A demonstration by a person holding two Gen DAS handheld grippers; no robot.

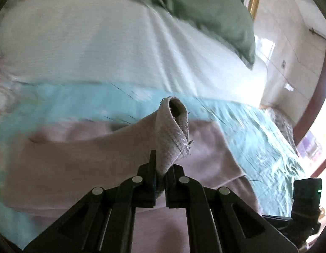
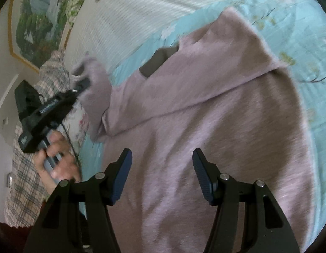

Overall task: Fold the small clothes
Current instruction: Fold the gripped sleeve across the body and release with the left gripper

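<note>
A sleeve fold appears under way on a soft mauve-pink knitted sweater point(image 2: 205, 109) spread across a turquoise floral bedsheet point(image 2: 289, 21). The left gripper point(image 1: 160, 175) is clamped on the sleeve cuff point(image 1: 173, 126), lifted clear of the garment's body. The right gripper point(image 2: 162, 168) hovers over the torso, jaws apart and holding nothing. The next move probably calls for carrying the cuff across the chest.

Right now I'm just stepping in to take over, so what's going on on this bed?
A person is folding a pink sweater spread on a light blue sheet. The left gripper is shut on the sleeve cuff and holds it up off the bed. The right gripper hangs open above the sweater's body, gripping nothing. The sleeve is not yet folded across.
</note>
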